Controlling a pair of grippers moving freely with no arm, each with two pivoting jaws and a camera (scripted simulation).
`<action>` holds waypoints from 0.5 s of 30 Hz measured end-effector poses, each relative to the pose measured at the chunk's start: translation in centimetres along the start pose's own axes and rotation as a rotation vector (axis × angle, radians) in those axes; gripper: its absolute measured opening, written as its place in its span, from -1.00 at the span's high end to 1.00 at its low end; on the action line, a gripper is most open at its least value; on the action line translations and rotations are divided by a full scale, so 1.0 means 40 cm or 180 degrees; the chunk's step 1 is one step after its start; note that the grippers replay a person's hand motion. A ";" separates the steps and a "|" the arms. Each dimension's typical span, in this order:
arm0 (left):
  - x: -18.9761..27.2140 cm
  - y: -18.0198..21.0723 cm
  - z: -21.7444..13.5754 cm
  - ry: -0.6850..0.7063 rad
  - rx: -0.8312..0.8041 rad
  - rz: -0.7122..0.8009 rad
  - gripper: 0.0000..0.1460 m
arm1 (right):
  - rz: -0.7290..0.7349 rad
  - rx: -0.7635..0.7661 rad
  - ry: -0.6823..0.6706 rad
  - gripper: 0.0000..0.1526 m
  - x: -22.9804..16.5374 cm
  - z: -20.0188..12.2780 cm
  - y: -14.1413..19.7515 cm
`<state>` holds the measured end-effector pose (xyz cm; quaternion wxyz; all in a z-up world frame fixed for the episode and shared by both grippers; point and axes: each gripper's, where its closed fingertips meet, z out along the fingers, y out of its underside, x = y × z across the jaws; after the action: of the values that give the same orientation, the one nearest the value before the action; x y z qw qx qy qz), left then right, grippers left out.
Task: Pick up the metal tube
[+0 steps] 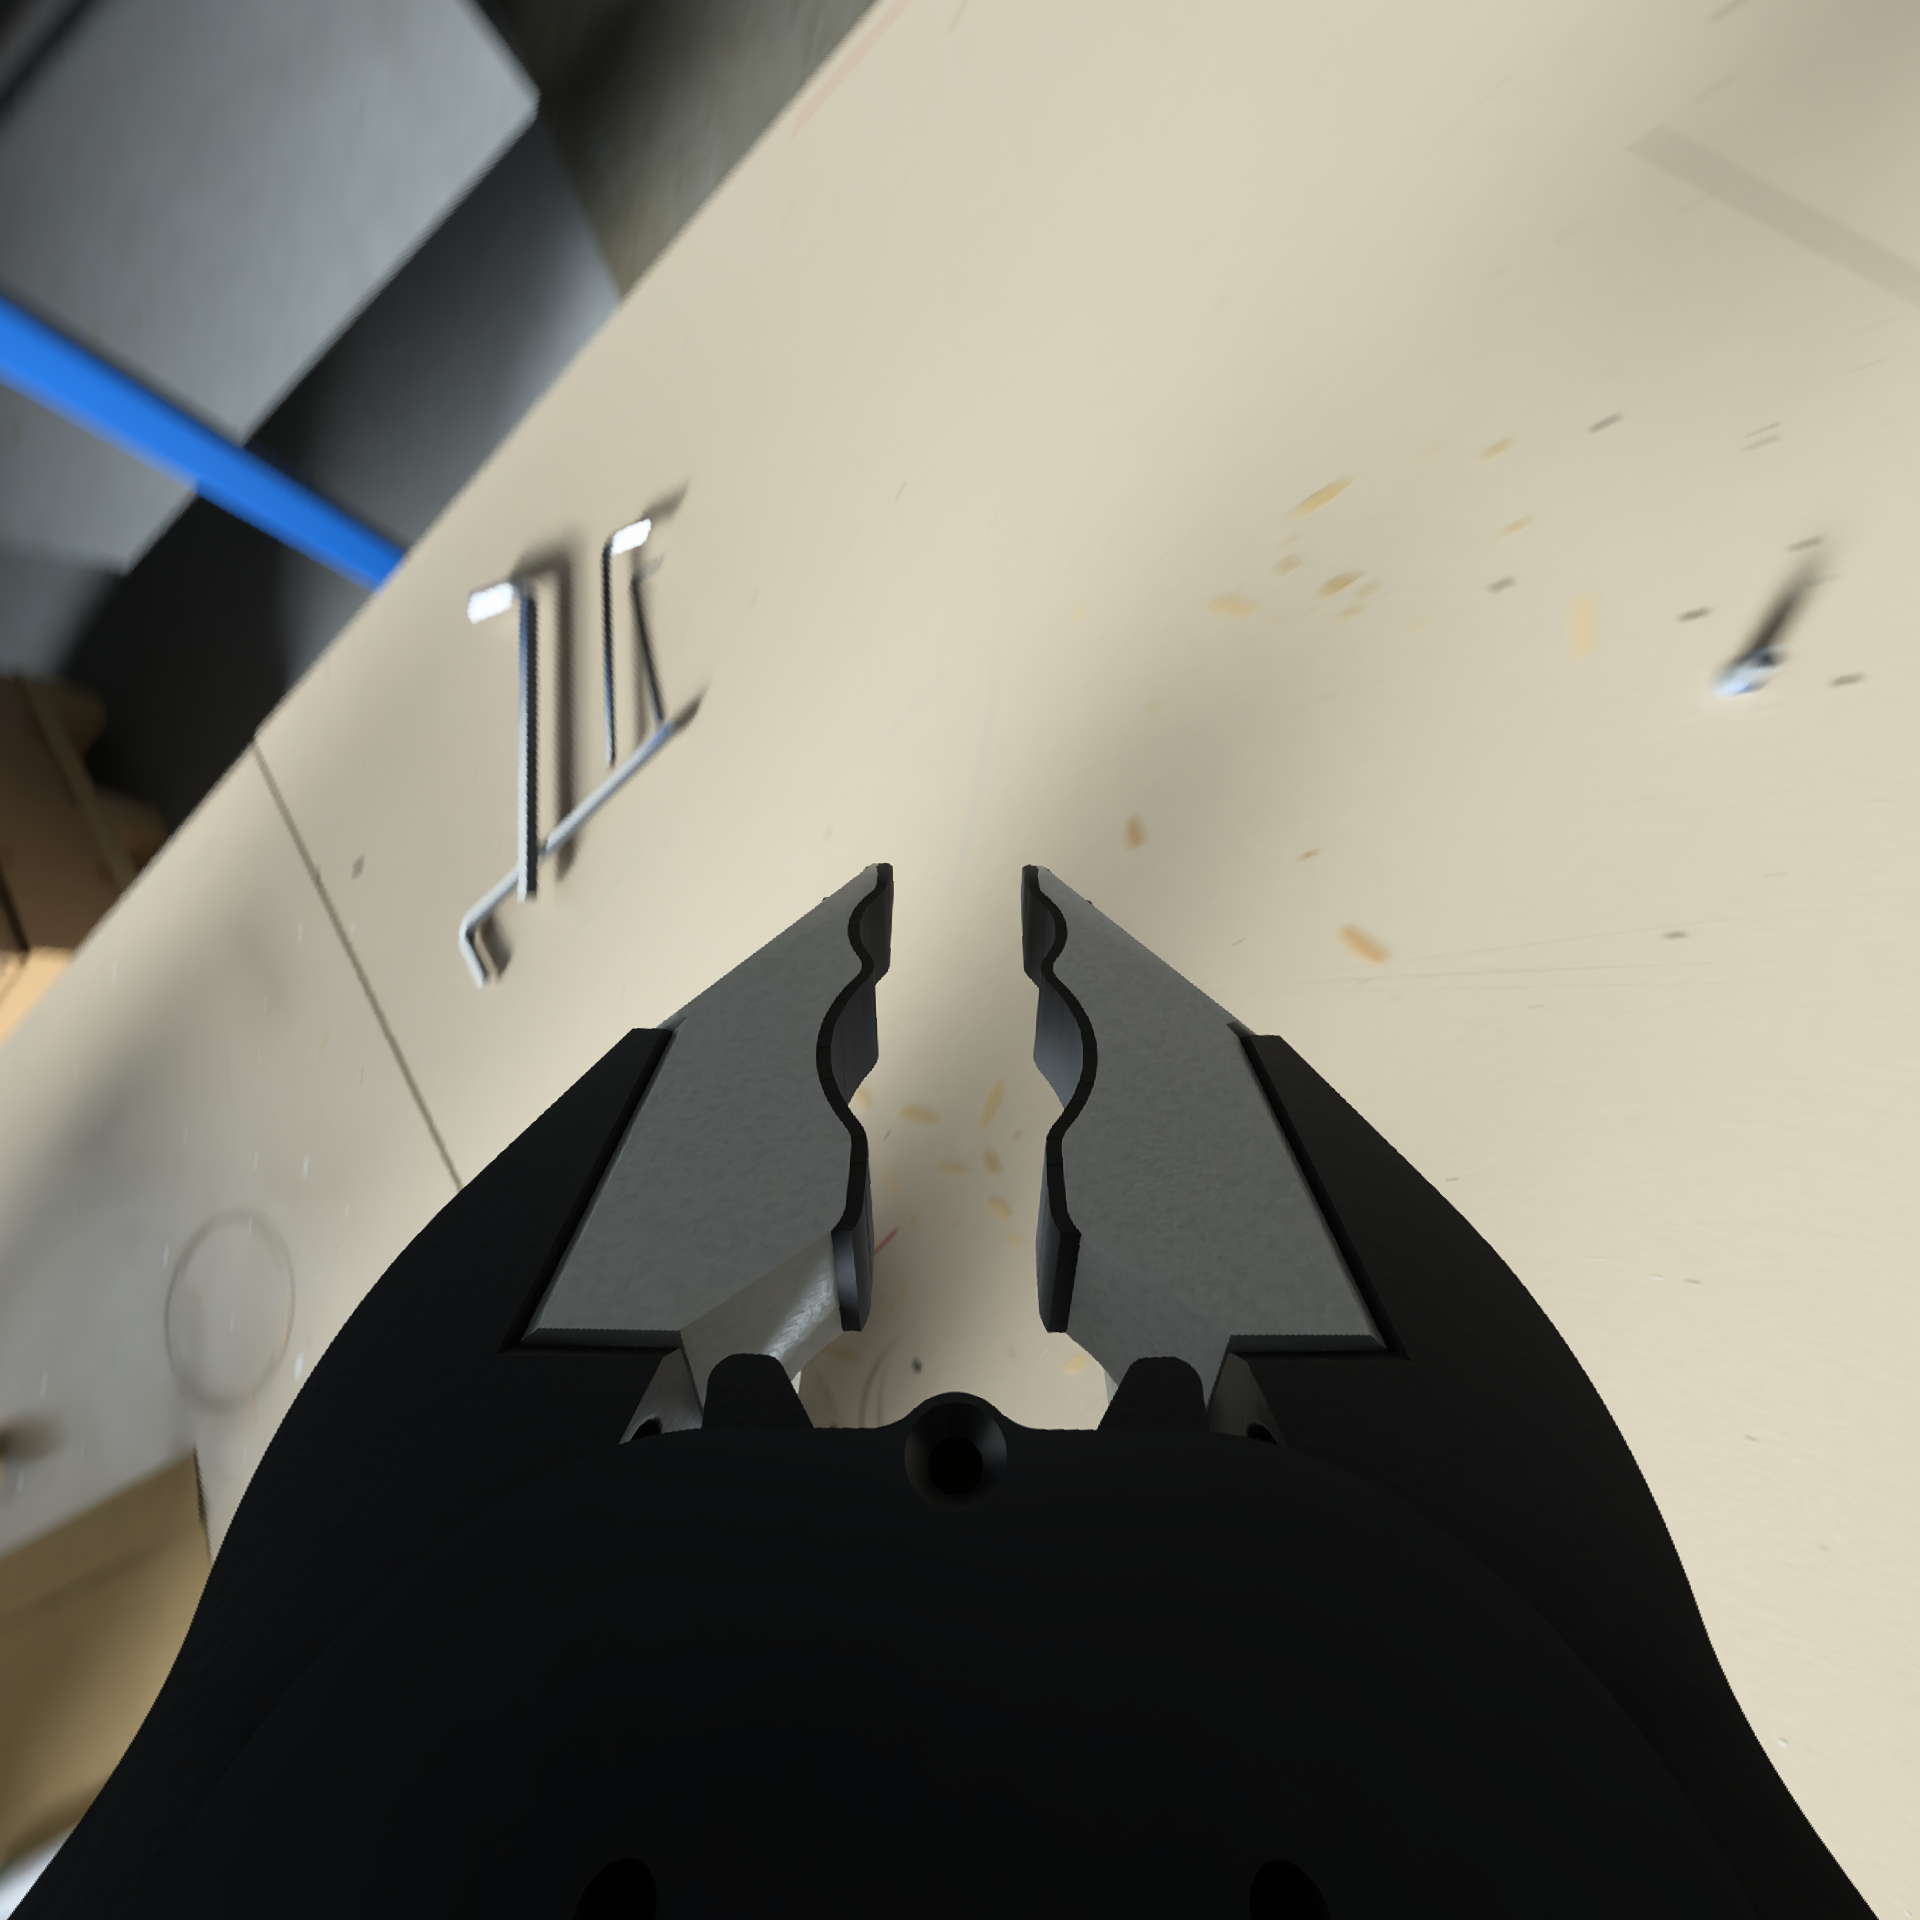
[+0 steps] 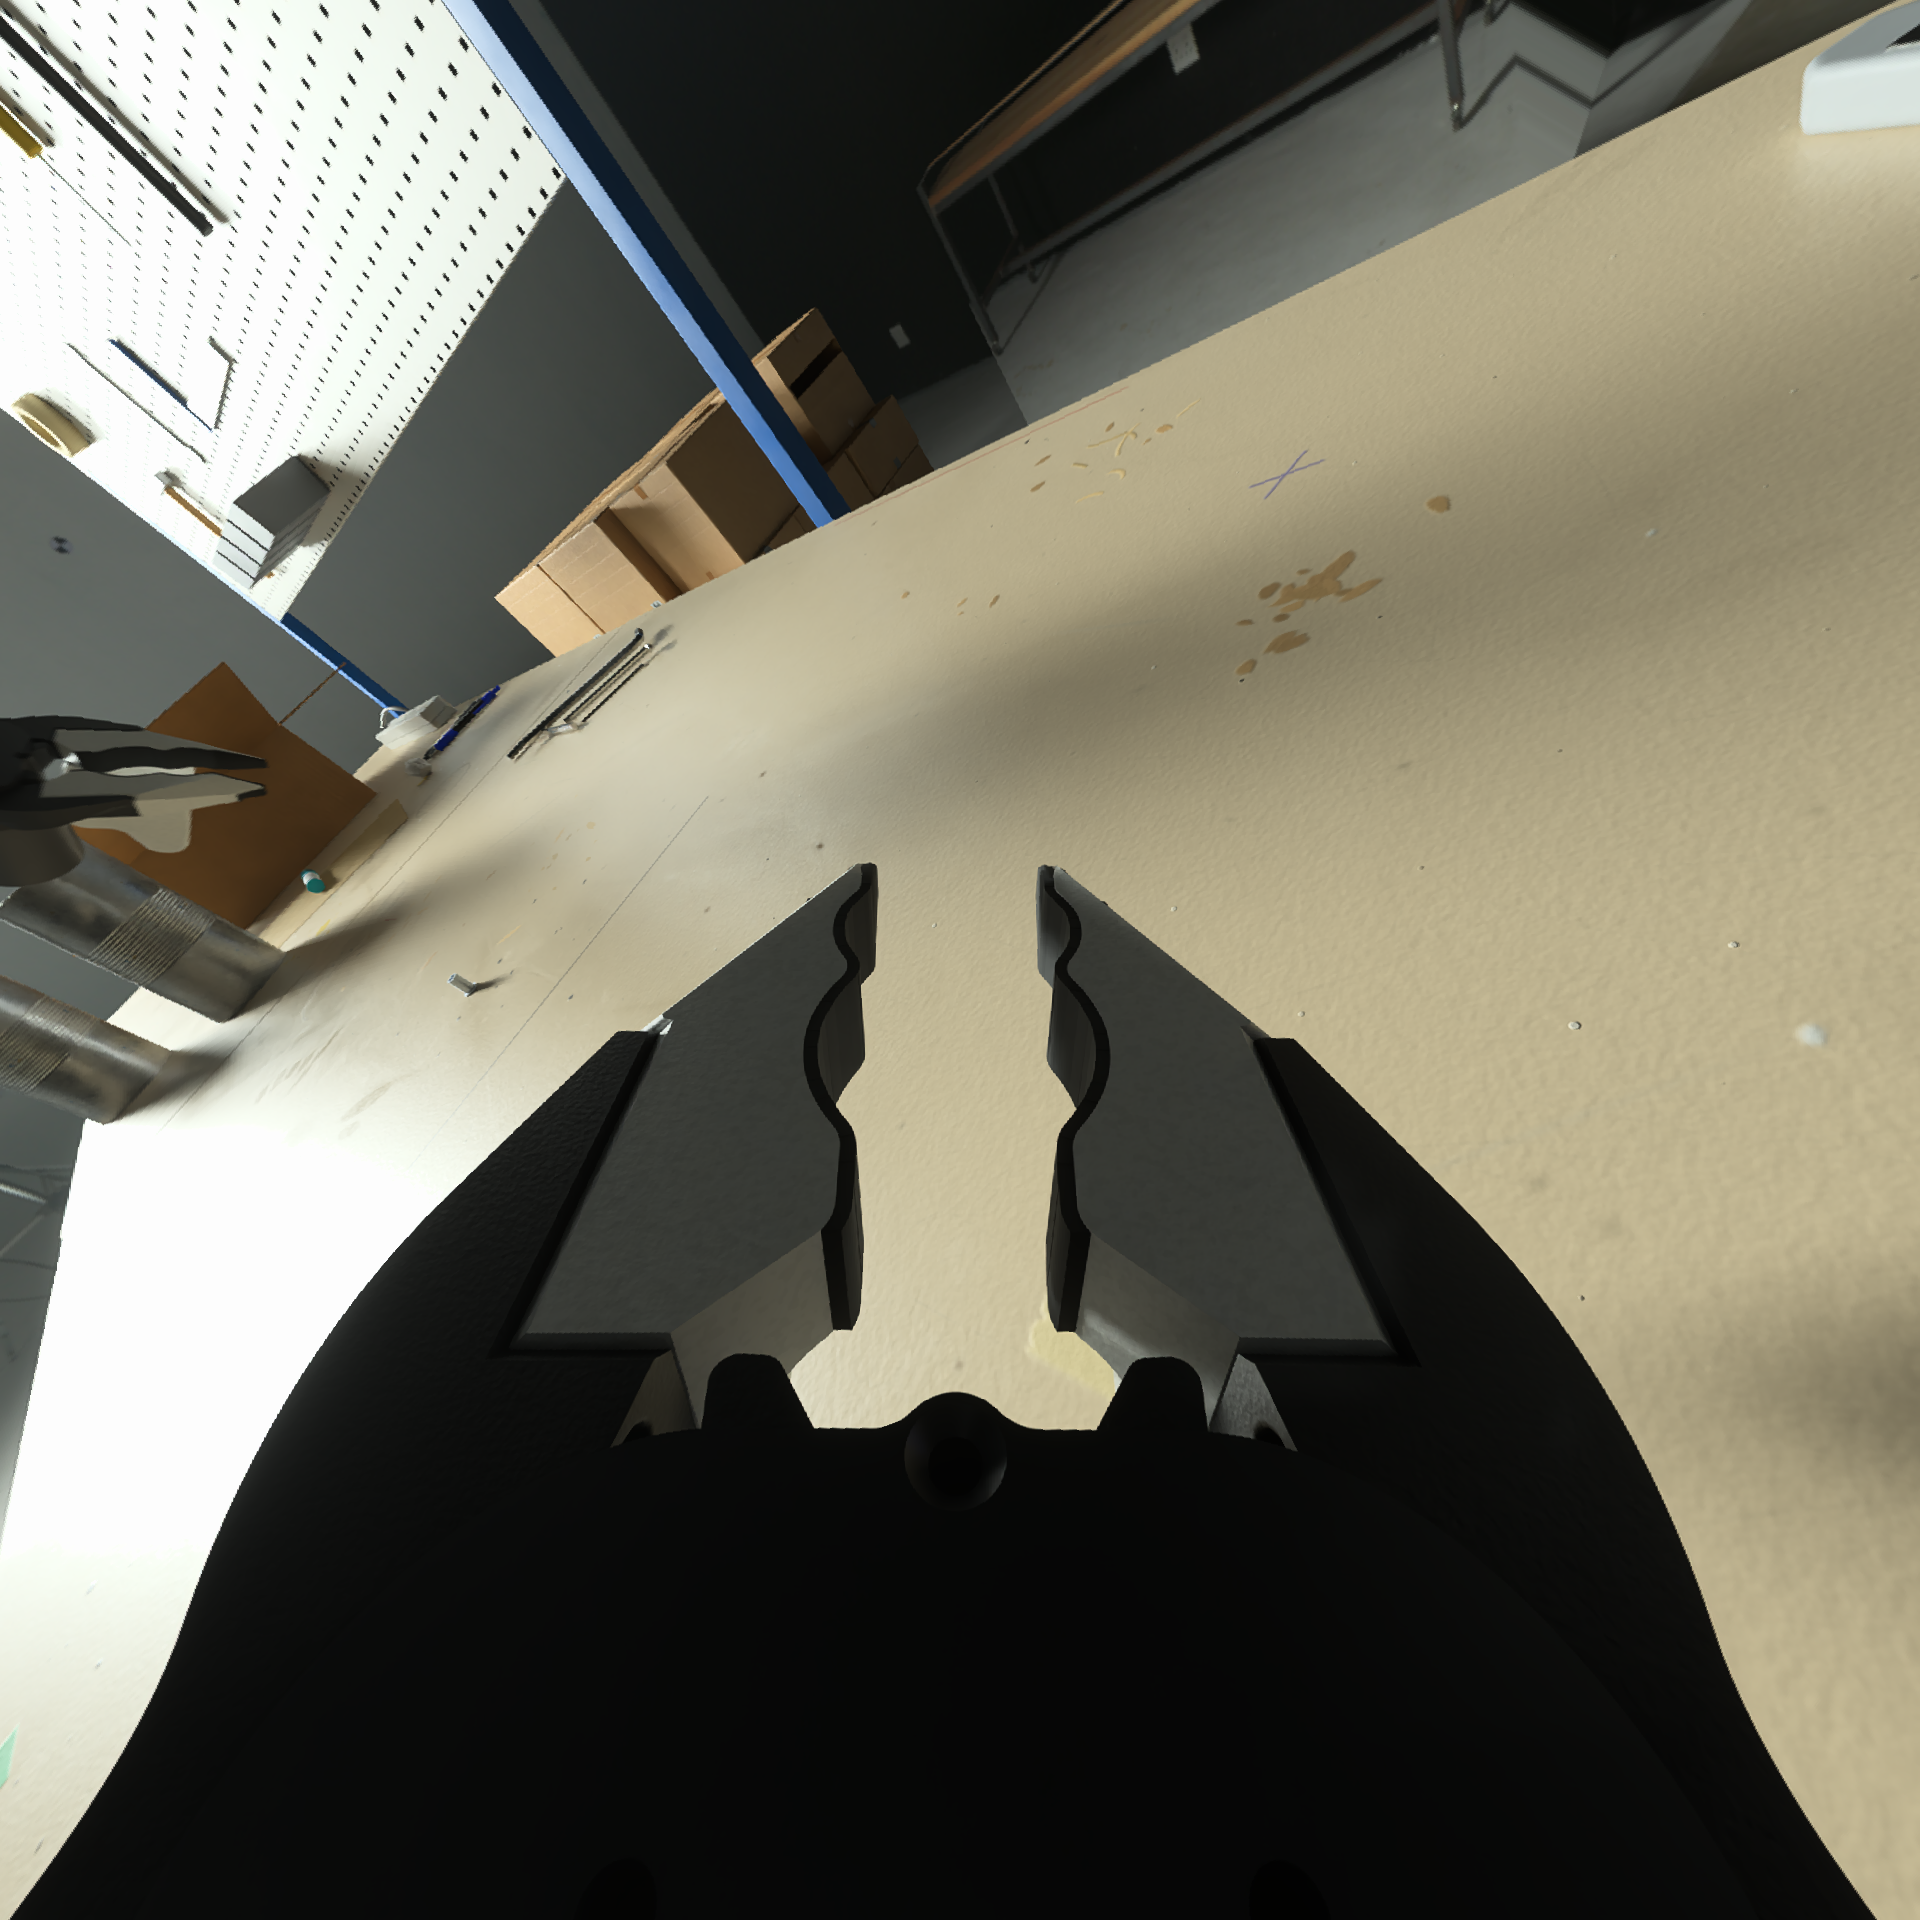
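Note:
Two grey metal tube ends with threaded bands [image 2: 135, 945] lie at the table's left edge in the right wrist view, running out of frame. My left gripper shows there too [image 2: 249, 779], hovering just above the tube ends, jaws slightly apart. In its own view my left gripper [image 1: 956, 883] is open over bare beige table [image 1: 1351, 312]. A grey metallic strip [image 1: 800, 1335] shows under its left finger base; I cannot tell whether it is the tube. My right gripper [image 2: 956, 883] is open and empty above the table, well right of the tubes.
Several hex keys [image 1: 561, 727] lie near the table's far left edge, also in the right wrist view [image 2: 582, 691]. A small screw [image 1: 1756, 665] and a small bolt [image 2: 468, 982] lie loose. Cardboard boxes [image 2: 707, 499], a pegboard [image 2: 260, 260] and a blue post [image 2: 665, 260] stand beyond the table.

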<state>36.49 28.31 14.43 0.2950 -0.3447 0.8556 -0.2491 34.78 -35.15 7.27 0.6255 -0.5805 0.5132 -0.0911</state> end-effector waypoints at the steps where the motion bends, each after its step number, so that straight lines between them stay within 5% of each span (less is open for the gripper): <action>1: 0.027 -0.028 -0.020 0.0076 0.0159 0.0090 0.67 | -0.0004 0.0010 -0.0004 0.60 -0.001 -0.001 -0.001; 7: 0.314 -0.164 -0.112 0.1140 0.0956 0.0846 0.73 | -0.0028 0.0078 -0.0048 0.61 -0.007 -0.006 -0.006; 15: 0.565 -0.081 0.008 0.1744 0.0284 0.1205 0.64 | -0.0051 0.0149 -0.0105 0.61 -0.014 -0.013 -0.012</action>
<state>24.84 9.52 8.72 0.1099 -0.0866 0.9402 -0.3106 34.36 -35.24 8.09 0.6465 -0.5713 0.4959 -0.0985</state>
